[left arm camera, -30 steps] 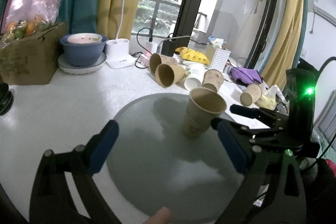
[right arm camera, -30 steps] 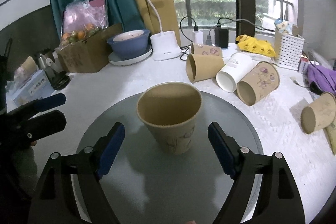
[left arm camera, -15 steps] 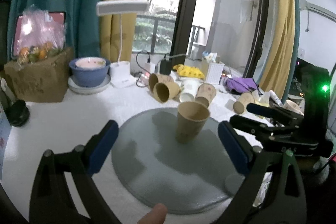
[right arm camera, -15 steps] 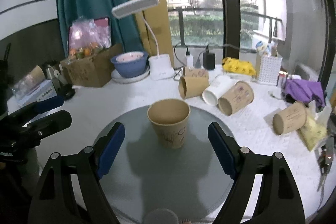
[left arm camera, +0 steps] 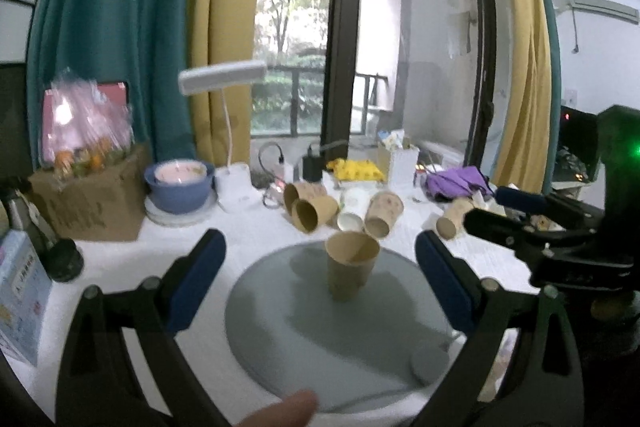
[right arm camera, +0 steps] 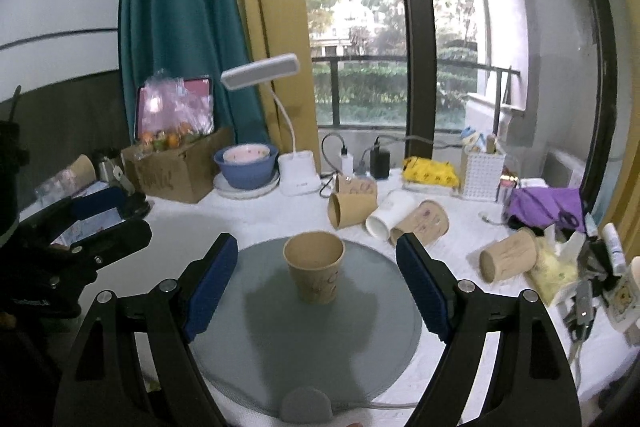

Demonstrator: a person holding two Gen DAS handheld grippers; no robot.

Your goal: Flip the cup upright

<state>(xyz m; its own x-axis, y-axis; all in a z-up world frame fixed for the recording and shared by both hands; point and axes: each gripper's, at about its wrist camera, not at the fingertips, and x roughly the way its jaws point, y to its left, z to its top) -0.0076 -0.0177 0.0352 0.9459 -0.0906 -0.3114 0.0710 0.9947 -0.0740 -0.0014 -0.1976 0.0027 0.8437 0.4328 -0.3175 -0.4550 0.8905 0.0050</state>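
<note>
Left wrist view: brown paper cup upright, mouth up, on the grey round mat, toward its far side. Left hand-held gripper jaws wide apart, empty, cup beyond the blue pads. Right hand-held gripper sits off to the right. Several cups lying on their sides behind the mat on the tabletop

Right wrist view: cup upright on the mat, clear of both pads. Right hand-held gripper spread open, nothing held. Left hand-held gripper at left edge. Desk lamp, blue bowl, cardboard box behind
</note>
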